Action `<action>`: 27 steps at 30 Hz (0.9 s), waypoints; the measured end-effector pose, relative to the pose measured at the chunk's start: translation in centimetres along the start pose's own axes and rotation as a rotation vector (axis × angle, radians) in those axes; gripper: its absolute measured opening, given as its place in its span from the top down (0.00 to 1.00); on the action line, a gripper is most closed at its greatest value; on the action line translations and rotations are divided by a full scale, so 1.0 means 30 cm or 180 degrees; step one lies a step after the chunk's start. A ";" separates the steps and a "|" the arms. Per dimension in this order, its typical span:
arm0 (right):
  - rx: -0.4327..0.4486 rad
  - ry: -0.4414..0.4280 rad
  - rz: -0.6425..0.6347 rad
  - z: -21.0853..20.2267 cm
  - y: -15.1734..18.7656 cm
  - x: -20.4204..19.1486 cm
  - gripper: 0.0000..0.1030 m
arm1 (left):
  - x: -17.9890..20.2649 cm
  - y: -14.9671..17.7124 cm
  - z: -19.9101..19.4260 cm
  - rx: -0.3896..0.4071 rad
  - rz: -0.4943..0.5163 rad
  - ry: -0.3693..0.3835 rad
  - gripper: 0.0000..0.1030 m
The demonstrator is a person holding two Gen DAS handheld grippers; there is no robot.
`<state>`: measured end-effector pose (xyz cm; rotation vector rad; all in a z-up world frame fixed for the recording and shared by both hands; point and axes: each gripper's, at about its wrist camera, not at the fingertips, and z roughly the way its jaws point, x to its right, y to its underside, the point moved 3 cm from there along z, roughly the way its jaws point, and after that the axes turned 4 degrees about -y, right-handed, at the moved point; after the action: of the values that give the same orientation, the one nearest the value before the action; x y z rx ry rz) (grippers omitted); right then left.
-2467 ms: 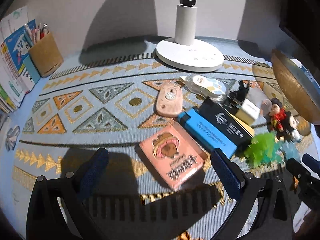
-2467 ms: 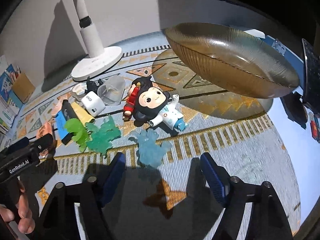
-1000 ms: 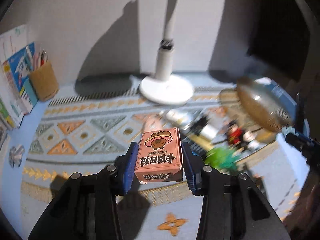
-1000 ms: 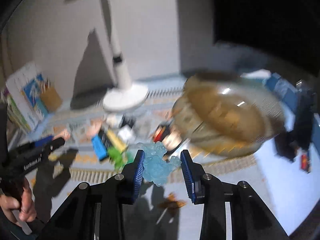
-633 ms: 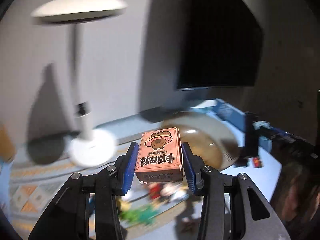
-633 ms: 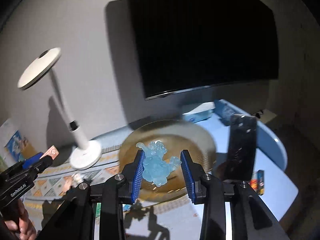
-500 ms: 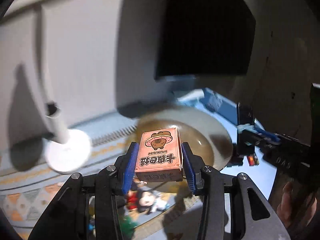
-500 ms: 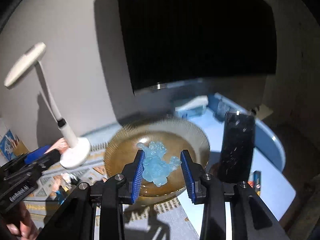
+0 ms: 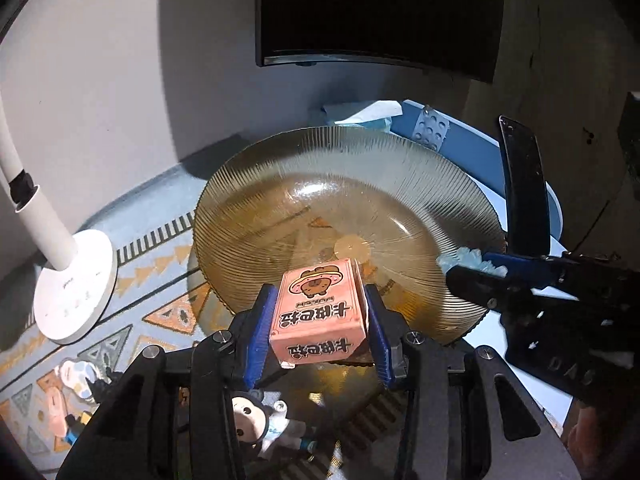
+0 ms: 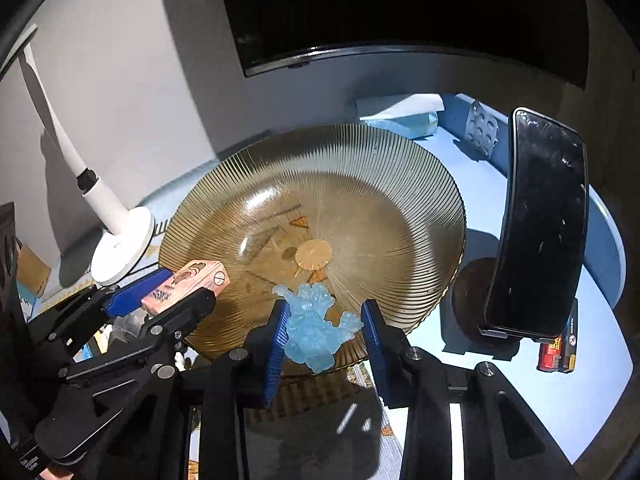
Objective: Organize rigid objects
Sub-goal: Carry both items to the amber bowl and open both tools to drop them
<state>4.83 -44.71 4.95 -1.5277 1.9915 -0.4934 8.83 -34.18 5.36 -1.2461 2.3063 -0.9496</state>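
Observation:
My left gripper (image 9: 318,320) is shut on a pink card box (image 9: 318,314) with a cartoon face, held over the near rim of a ribbed amber glass bowl (image 9: 280,184). My right gripper (image 10: 326,330) is shut on a translucent blue figure (image 10: 316,328), held over the same bowl's (image 10: 360,160) near rim. The right gripper shows at the right of the left wrist view (image 9: 476,272), and the left gripper with its box shows at the left of the right wrist view (image 10: 176,286).
A white lamp base (image 9: 72,284) stands left of the bowl on the patterned mat. A doll (image 9: 256,424) and other small items lie below my left gripper. A black phone on a stand (image 10: 536,232) is right of the bowl, batteries (image 10: 558,350) beside it. A dark monitor (image 9: 376,12) hangs behind.
Both grippers closed on their objects, lifted them off the mat and swung right. They now hang over the amber bowl, closer than half a second ago.

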 end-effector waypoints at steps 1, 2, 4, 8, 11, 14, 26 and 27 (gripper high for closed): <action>-0.0016 0.0005 -0.0011 0.006 0.002 -0.002 0.65 | 0.002 -0.002 0.004 -0.0013 -0.0004 0.0012 0.61; -0.0028 0.0009 -0.0018 0.011 0.004 -0.003 0.65 | 0.006 -0.005 0.008 -0.0019 0.0001 0.0009 0.61; -0.0054 0.0017 -0.0014 0.024 0.004 -0.006 0.65 | 0.011 -0.007 0.014 -0.0038 0.0008 0.0000 0.61; -0.0096 0.0001 0.0039 0.027 0.001 0.003 0.65 | -0.004 -0.010 -0.011 -0.0049 -0.0047 0.0062 0.51; -0.0111 -0.0075 0.0159 -0.002 -0.012 0.022 0.53 | -0.044 -0.028 -0.084 0.0098 -0.0137 0.0016 0.35; 0.0246 -0.0003 0.0283 -0.128 -0.040 0.063 0.48 | -0.106 -0.032 -0.224 0.0340 -0.0253 -0.0005 0.35; 0.0789 -0.0308 0.0069 -0.450 0.000 -0.100 0.42 | -0.412 0.127 -0.808 0.1202 -0.0743 -0.0585 0.27; 0.0806 -0.0327 0.0017 -0.462 0.010 -0.128 0.42 | -0.434 0.141 -0.838 0.1215 -0.0766 -0.0649 0.27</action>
<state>-3.58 -41.69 16.23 -1.3634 1.7796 -0.6262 -1.16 -11.85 20.21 -1.3942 1.7449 -1.2117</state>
